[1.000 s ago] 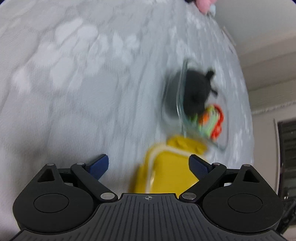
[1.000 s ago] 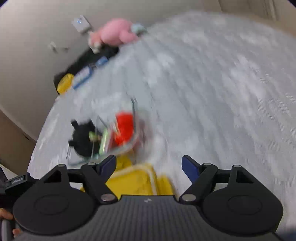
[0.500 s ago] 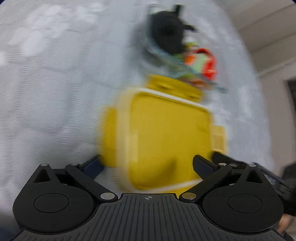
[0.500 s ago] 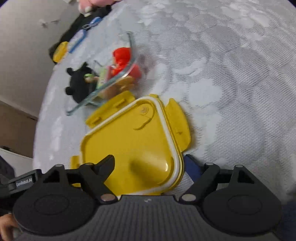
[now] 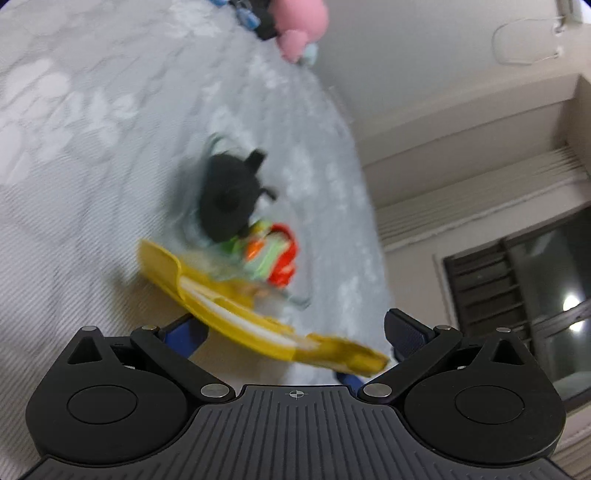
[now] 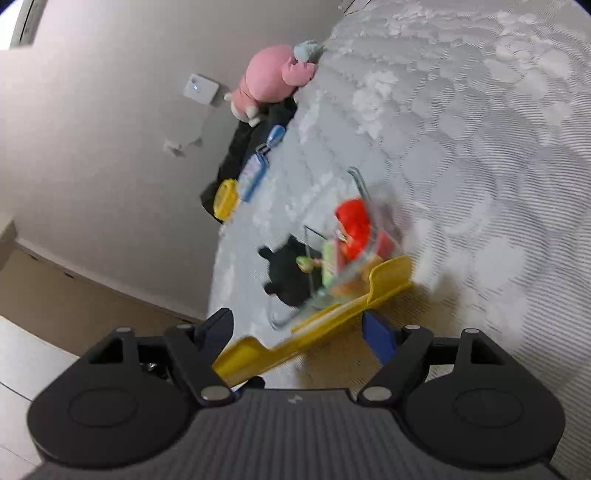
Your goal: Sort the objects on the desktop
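Observation:
A yellow lid (image 5: 236, 310) (image 6: 325, 317) hangs tilted and edge-on above the grey patterned cloth (image 5: 74, 147), casting a shadow below it. My left gripper (image 5: 291, 328) spans it at full width, and the lid's ends meet both fingers. My right gripper (image 6: 295, 328) grips the same lid from another side. Just beyond it sits a clear glass container (image 6: 369, 206) holding a black plush toy (image 5: 229, 195) (image 6: 288, 273) and red and green toys (image 5: 280, 258) (image 6: 352, 221). The picture is blurred.
A pink plush (image 5: 303, 18) (image 6: 269, 77) lies at the cloth's far edge by the wall, with blue tags (image 6: 255, 170) and a small yellow item (image 6: 225, 199) beside it. The cloth (image 6: 480, 147) drops off to the floor on the left in the right wrist view.
Half a second ago the yellow lid lay flat on the cloth between both grippers' fingers. It is now raised and tipped edge-on, and both views have swung upward toward the wall.

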